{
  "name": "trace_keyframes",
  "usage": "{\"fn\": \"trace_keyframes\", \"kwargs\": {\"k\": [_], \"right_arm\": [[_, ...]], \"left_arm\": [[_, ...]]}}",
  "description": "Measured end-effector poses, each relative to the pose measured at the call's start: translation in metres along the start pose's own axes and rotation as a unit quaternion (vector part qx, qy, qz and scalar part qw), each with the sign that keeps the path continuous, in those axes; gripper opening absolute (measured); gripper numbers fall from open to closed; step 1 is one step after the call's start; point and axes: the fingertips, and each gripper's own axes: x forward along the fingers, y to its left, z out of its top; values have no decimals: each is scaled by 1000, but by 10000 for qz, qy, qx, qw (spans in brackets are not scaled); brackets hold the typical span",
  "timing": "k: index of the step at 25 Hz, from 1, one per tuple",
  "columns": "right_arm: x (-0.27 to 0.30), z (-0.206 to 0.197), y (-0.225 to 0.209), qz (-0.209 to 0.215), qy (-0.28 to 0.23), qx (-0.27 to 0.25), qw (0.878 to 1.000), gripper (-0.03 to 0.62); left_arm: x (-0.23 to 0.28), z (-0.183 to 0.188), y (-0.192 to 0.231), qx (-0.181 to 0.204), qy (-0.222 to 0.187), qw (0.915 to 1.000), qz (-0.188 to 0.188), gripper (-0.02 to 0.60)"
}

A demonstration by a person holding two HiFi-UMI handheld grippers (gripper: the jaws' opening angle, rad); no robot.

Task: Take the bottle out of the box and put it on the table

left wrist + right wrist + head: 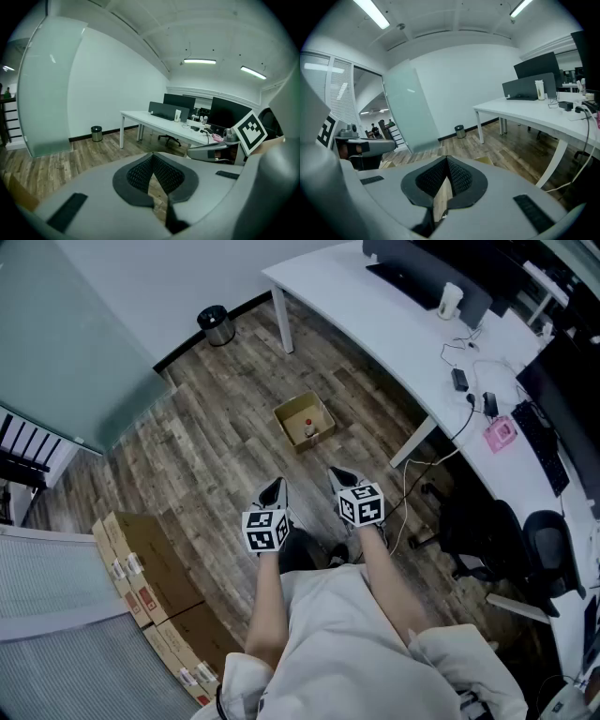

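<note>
In the head view a small open cardboard box (302, 421) sits on the wooden floor ahead of me, with a bottle (308, 427) lying inside it, a red cap showing. The long white table (394, 324) runs along the right. My left gripper (275, 487) and right gripper (337, 475) are held side by side in front of my body, well short of the box and pointing toward it. Both are shut with nothing between the jaws; in the left gripper view (153, 157) and the right gripper view (446, 159) the pads meet at their tips.
A metal bin (217, 325) stands by the far wall. Stacked cardboard cartons (150, 587) line the floor at my left. Office chairs (497, 531) and cables crowd the right, under the table. Monitors, a keyboard (544, 442) and a pink object (500, 433) lie on the table.
</note>
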Motion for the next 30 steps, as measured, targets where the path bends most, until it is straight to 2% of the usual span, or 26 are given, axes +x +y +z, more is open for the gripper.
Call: {"fn": "trace_keyframes", "kwargs": {"k": [10,15,19,22,28,30], "right_arm": [[16,8,-2,-70,-3,-179,9998,40],[25,21,-15,-340,-232,143,9990,40],[36,34,-20,-504,-195,24,9985,40],[46,44,-20,-432,-145,12,9990,40],[79,66,-32,-650,190,-324,9972,40],[90,73,-34,-699,185,-270,9970,40]], "left_arm": [[11,3,17,-113,-42,9999,33,12],[22,8,30,-147,6,9999,-10,12],[39,24,50,-314,22,9995,-79,12],[52,39,64,-444,-39,9989,-136,12],[92,59,72,-107,2,9983,-581,12],[103,67,79,-48,10,9975,-704,12]]}}
